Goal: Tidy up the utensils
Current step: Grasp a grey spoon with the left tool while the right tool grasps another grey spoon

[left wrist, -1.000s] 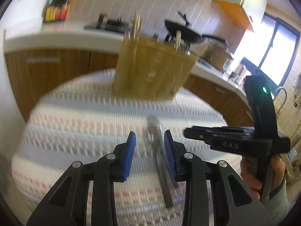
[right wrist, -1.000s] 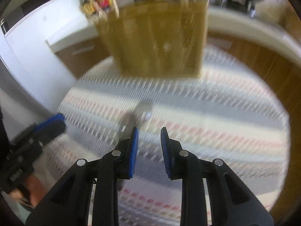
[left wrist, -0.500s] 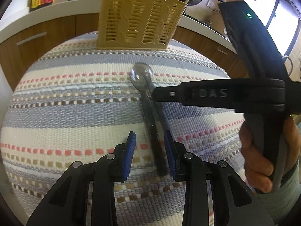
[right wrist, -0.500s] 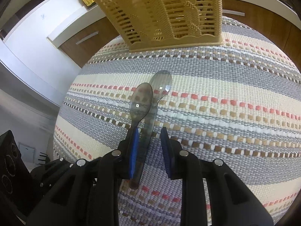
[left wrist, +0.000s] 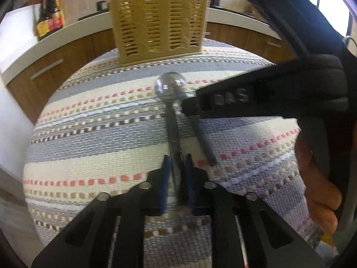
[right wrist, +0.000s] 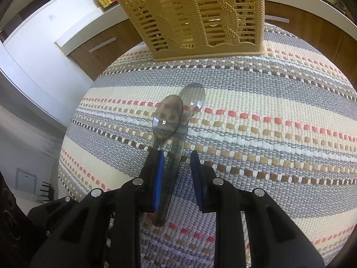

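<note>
On the striped mat, the left gripper has just been closing on 1 spoon's handle, while the right gripper's fingers stand part open around the other spoon.

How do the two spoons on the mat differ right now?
The left spoon has its handle in the left claw, whose jaws have just been closing and seem to pinch it. The right spoon lies loose between the right claw pads, with a gap on one side. The left spoon's bowl sits nearer the claws, the right spoon's nearer the basket. Both are metal, roughly parallel on the striped mat.
</note>
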`<state>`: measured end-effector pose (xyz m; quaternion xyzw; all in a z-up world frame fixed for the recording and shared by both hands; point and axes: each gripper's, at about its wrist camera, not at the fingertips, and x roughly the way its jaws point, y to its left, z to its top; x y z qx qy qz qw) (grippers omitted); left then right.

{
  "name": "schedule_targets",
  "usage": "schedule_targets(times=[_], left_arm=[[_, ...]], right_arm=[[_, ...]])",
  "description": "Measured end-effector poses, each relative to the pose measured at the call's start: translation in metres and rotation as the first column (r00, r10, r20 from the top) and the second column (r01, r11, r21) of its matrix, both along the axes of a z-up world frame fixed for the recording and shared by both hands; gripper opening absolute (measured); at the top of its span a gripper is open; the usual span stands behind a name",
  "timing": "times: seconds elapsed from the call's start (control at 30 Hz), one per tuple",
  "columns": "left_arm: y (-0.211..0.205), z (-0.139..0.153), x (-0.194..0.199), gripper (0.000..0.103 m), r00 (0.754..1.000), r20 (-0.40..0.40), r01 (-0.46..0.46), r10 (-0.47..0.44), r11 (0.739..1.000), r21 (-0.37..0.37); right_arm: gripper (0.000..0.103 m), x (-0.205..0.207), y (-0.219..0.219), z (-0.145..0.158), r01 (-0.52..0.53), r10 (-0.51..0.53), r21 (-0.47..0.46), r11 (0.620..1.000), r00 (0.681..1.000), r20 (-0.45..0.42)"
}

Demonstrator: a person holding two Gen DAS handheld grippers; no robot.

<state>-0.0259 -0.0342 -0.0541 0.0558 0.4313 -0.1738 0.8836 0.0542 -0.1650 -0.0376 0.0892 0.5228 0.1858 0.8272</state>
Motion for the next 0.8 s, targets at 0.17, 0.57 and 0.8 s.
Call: schedule_targets(times=[0.17,0.57,0.8], left_arm=[[0.024,0.003,0.003,0.010,0.997,-0.026,-0.080,0.077,0.992,-0.098],[0.044,0.003,-0.004,0.015,0.993,-0.055,-0.113,0.107,0.985,-0.133],[0.059,0.017,0.013,0.018,0.995,-0.081,-0.080,0.062,0.970,-0.228]], right_arm=[[0.022,-0.003,0.006,0.000,0.042,-0.042,-0.019,0.999,0.999,-0.006],[0.015,-0.009,0.042,-0.001,0.034,-0.029,-0.228,0.973,0.999,0.029],[0.010,-0.021,0.028,-0.001,-0.001,0.002,-0.228,0.974,1.000,0.007]])
